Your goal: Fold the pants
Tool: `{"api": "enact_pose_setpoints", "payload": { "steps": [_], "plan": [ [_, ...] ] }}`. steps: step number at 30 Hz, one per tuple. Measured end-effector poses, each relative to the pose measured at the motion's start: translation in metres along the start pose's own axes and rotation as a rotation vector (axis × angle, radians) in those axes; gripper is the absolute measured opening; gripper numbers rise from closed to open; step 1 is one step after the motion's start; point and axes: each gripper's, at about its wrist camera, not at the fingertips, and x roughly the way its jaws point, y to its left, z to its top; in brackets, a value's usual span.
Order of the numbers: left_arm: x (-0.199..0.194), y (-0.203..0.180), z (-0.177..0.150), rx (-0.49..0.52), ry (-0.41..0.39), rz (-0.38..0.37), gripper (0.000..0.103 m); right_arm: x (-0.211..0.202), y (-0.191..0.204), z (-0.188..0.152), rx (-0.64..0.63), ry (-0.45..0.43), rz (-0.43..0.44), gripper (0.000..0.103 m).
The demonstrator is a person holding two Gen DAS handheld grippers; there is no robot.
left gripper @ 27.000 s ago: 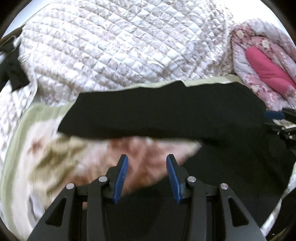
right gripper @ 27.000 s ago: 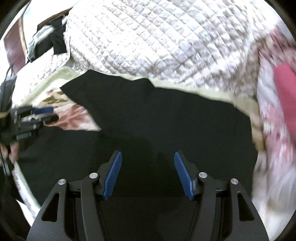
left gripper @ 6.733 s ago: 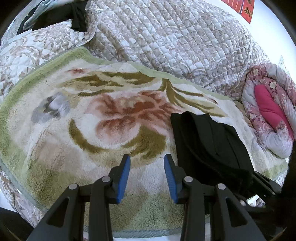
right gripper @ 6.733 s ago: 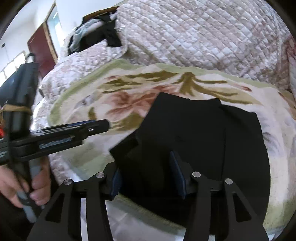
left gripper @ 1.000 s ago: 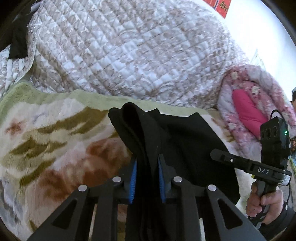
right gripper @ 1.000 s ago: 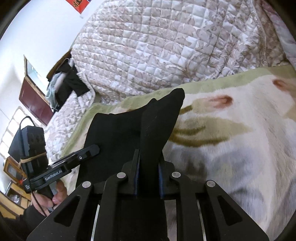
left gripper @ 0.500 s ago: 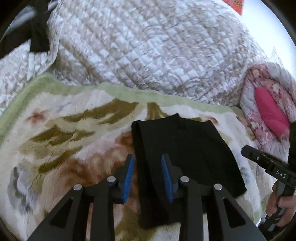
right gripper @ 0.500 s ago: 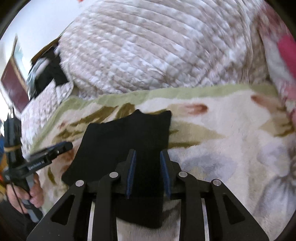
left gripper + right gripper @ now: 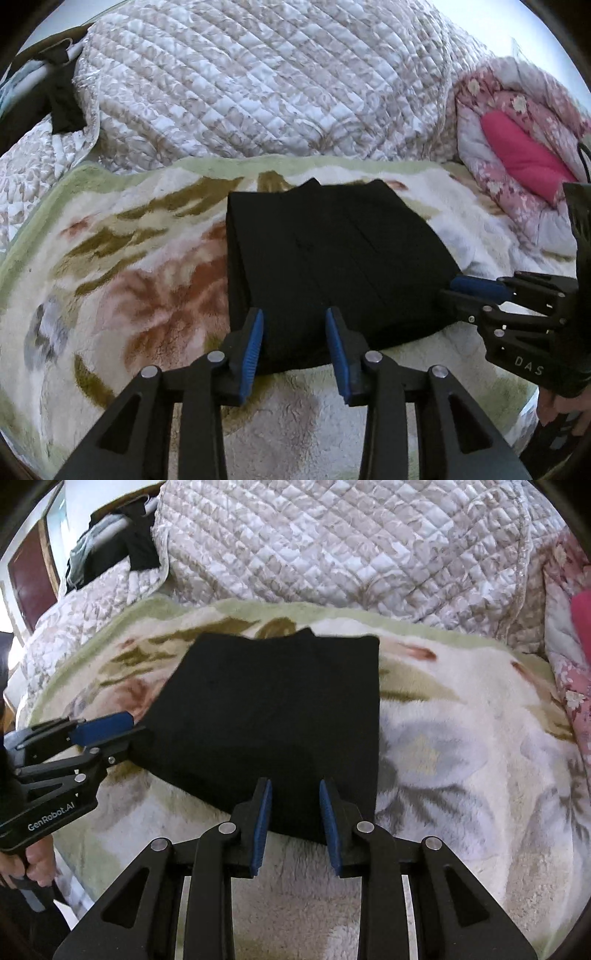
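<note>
Floral blanket (image 9: 155, 295) on the bed now carries the pants (image 9: 332, 266) flat, a compact folded rectangle, no longer lifted. Left gripper (image 9: 293, 345) and right gripper (image 9: 293, 814) have released; both jaws stand partly open, empty, at its near edge. Folding appears complete.

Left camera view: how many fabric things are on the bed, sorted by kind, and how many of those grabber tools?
Black folded pants: 1
Floral fleece blanket: 1
Quilted bedspread: 1
Pink floral comforter: 1
Grabber tools: 2, the left gripper and the right gripper, both open and empty
Total: 6
</note>
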Motion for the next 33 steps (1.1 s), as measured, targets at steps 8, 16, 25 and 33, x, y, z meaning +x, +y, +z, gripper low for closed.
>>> {"api": "enact_pose_setpoints", "payload": {
  "steps": [8, 16, 25, 33],
  "plan": [
    [-0.015, -0.009, -0.012, -0.015, -0.009, 0.010, 0.038, -0.025, 0.004, -0.020, 0.060, -0.040, 0.025, 0.040],
    [-0.018, -0.015, -0.026, -0.025, 0.031, 0.004, 0.038, -0.024, 0.010, -0.039, 0.053, -0.005, 0.005, 0.045],
    [-0.010, -0.009, -0.043, -0.043, 0.118, 0.024, 0.038, -0.004, 0.010, -0.046, 0.025, 0.066, -0.038, 0.047],
    [-0.008, -0.009, -0.045, -0.041, 0.116, 0.027, 0.041, -0.003, 0.011, -0.048, 0.020, 0.069, -0.042, 0.048]
  ]
}}
